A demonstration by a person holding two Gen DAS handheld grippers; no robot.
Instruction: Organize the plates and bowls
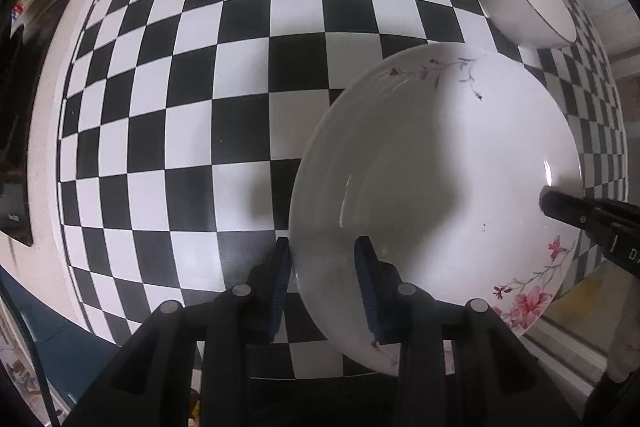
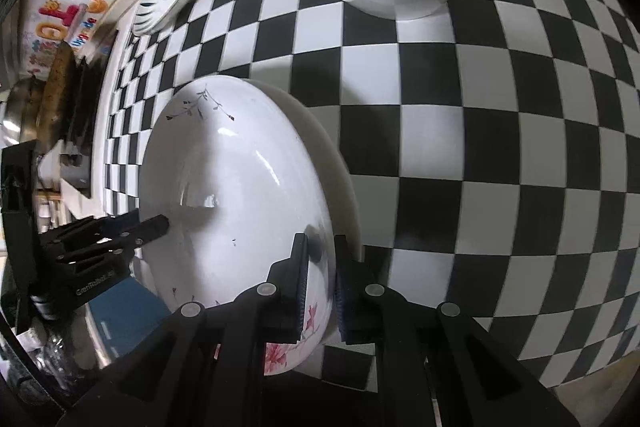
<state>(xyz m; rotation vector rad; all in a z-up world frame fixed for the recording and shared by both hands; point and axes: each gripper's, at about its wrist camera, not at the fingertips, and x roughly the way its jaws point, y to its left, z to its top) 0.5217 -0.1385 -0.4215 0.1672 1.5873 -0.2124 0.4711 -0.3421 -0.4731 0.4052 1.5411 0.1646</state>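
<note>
- Two grippers are clamped on one flowered plate (image 1: 460,167) above the checkered table (image 1: 200,107).
- Opposite rims are pinched by the left gripper (image 1: 324,275) and right gripper (image 2: 320,275).

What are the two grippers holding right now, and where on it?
Both clamp the floral plate by its rim, on opposite edges: left gripper, right gripper.
</note>
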